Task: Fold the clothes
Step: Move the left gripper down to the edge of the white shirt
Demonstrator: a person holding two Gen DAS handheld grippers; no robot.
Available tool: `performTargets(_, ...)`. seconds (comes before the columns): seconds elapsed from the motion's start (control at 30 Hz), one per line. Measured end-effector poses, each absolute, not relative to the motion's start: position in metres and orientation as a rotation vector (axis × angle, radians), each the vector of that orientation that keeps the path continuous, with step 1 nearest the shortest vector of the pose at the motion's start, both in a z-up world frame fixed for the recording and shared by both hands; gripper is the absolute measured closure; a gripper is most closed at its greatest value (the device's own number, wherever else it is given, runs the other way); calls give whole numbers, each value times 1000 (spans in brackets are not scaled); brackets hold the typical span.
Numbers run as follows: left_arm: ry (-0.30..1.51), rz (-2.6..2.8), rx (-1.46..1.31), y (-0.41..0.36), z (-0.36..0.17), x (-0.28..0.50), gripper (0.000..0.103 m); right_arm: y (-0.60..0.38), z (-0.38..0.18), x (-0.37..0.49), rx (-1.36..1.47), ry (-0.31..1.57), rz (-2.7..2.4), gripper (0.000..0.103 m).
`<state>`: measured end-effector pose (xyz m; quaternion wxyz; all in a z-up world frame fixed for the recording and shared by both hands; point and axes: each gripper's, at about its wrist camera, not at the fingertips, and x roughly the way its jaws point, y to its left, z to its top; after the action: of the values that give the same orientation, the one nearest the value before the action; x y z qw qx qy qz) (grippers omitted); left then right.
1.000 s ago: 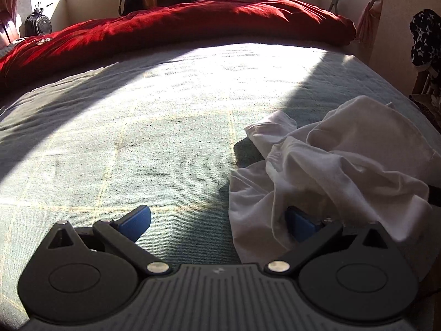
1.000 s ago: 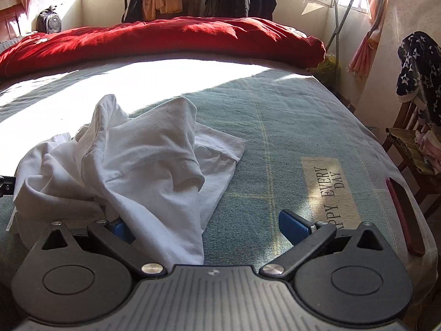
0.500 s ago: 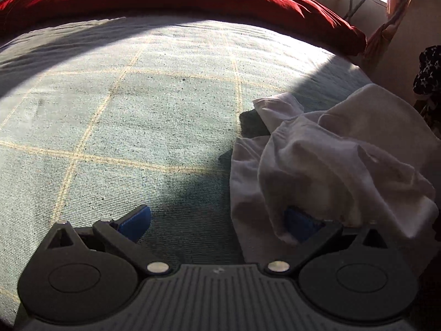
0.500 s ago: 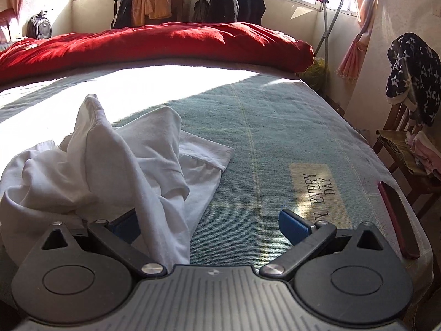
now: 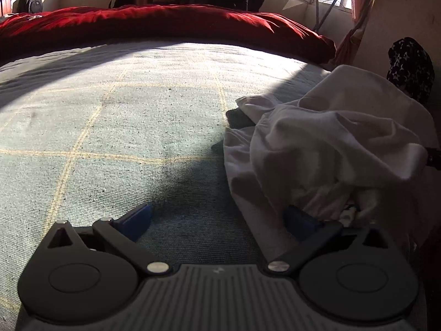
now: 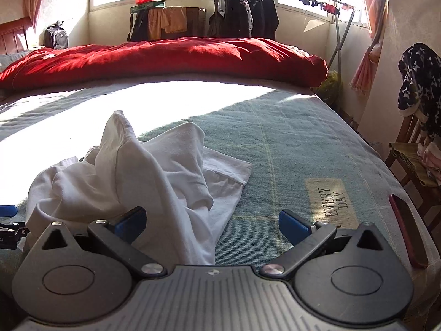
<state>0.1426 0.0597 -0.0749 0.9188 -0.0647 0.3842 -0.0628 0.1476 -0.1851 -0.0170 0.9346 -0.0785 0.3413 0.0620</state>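
1. Cloth first: a white garment [image 6: 154,182] lies crumpled in a loose heap on the near part of the bed, one sleeve or hem spread flat toward the right and a peak of fabric standing up at its far side. It is not folded.
2. Left tool [image 5: 217,218] sits low at the heap's left edge with its blue pads spread wide. The right-hand pad is tucked under or against a fold of the garment; the other is over bare cover. Nothing is clamped.
3. Right tool [image 6: 212,222] is at the heap's right edge, likewise spread wide. Fabric drapes across its left pad, while the other pad is clear above the cover.
4. Placement, as I judge it: one tool on each flank of the heap suits taking two edges and drawing the cloth out flat.
5. Bed cover [image 6: 289,143] is a pale green weave with thin yellow grid lines and a printed patch reading "EVERY DAY" [image 6: 335,202]; strong sun falls across its far half.
6. Room: a red duvet [image 6: 165,58] is bunched along the far side, dark jackets [image 6: 248,13] hang on a rail by the windows, and a chair [image 6: 413,149] with a star-patterned garment stands at the right.
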Motion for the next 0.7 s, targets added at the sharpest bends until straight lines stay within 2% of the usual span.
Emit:
performTargets(0.17, 883, -150, -78, 59, -62, 151, 0, -174, -14, 157, -231, 679, 155, 0)
performTargets(0.43, 791, -196, -97, 59, -22, 154, 0, -174, -1, 189, -310, 623, 99, 0)
performTargets(0.6, 777, -238, -104, 49, -18, 164, 1, -175, -6, 203, -302, 680, 183, 0)
performTargets(0.7, 784, -253, -98, 41, -21, 170, 1, -176, -12, 209, -395, 638, 126, 0)
